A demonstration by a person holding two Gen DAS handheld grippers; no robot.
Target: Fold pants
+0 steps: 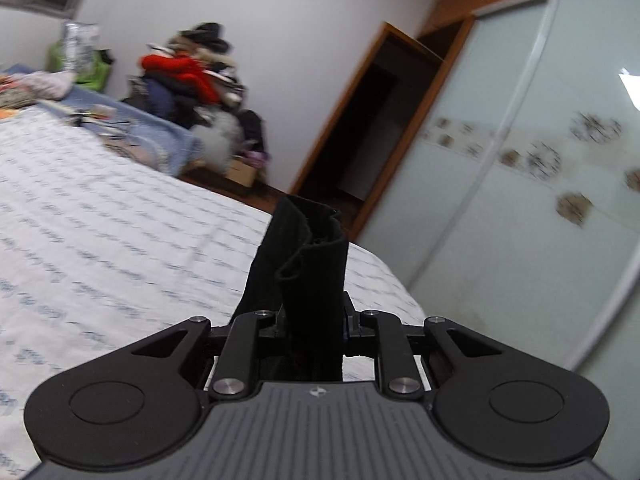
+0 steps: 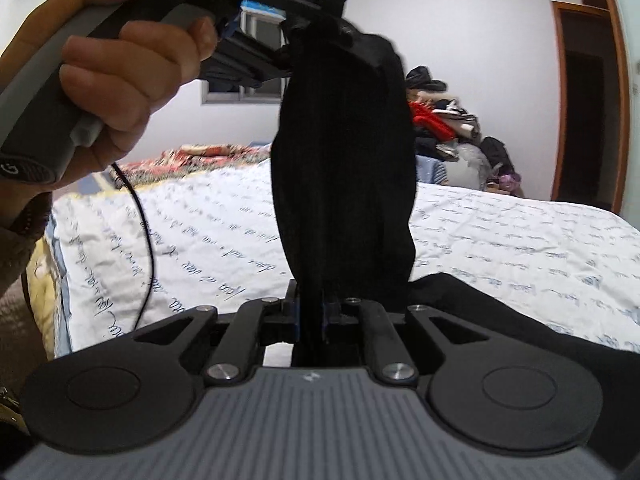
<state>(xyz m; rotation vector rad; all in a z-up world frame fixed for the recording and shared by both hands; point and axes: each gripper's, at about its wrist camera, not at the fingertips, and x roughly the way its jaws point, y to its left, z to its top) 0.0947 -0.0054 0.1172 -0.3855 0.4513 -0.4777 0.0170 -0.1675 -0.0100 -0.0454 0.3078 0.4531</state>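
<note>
Above the bed [image 2: 520, 240], both grippers clamp black pants [image 2: 344, 168]

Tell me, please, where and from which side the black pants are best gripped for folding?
By their edges, one in each gripper, as now: the black pants span between the left gripper above and the right gripper below, both with jaws shut on bunched fabric. Coming in along the cloth's edge, near level over the bed, probably suits best, since the hems are thick and stacked.

Bed [image 2: 500, 236] top clear; wardrobe [image 1: 520, 160] nr
</note>
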